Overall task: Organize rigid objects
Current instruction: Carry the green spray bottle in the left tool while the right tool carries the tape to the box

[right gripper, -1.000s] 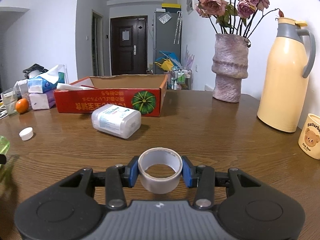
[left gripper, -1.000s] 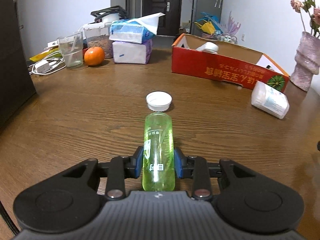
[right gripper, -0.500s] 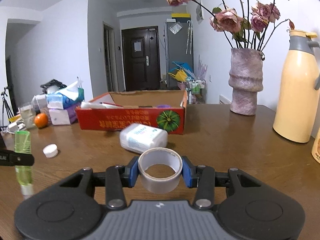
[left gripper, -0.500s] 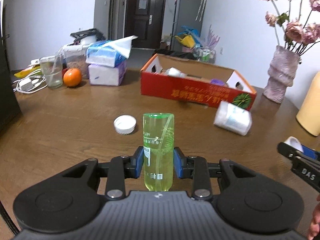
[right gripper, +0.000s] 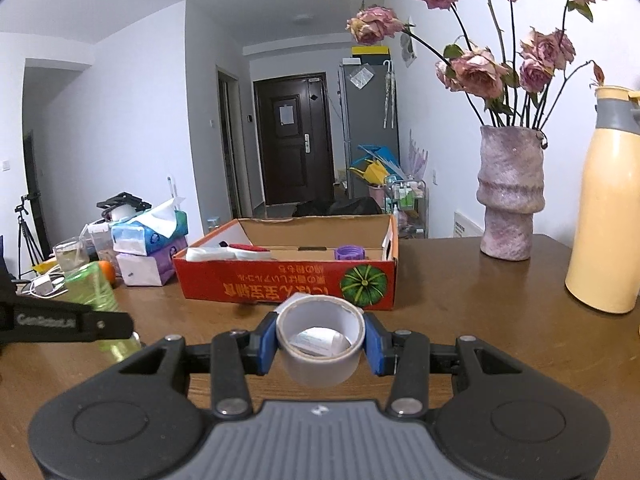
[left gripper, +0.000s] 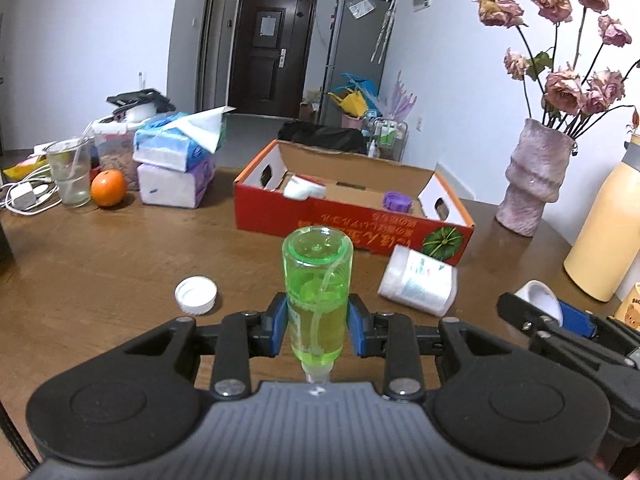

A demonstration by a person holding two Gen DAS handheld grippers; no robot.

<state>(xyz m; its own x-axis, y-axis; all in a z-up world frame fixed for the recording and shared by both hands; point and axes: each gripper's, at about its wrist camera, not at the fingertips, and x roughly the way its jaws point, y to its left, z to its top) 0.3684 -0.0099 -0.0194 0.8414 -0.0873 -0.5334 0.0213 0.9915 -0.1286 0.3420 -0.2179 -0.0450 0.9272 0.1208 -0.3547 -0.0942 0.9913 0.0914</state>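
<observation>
The left tongs (right gripper: 116,322) read "GenRobot.AI" (the red box's (right gripper: 288,280) print is inverted).

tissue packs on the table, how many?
2, stacked at the far left of the table beside the orange: the blue tissue pack lies on the purple tissue pack. More may be hidden behind them.

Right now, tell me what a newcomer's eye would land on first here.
The bright green bottle clamped in the left gripper, bottom end pointing away, grabs attention first. Next comes the roll of tape pinched in the right gripper, and beyond both, the open red cardboard box mid-table.
</observation>
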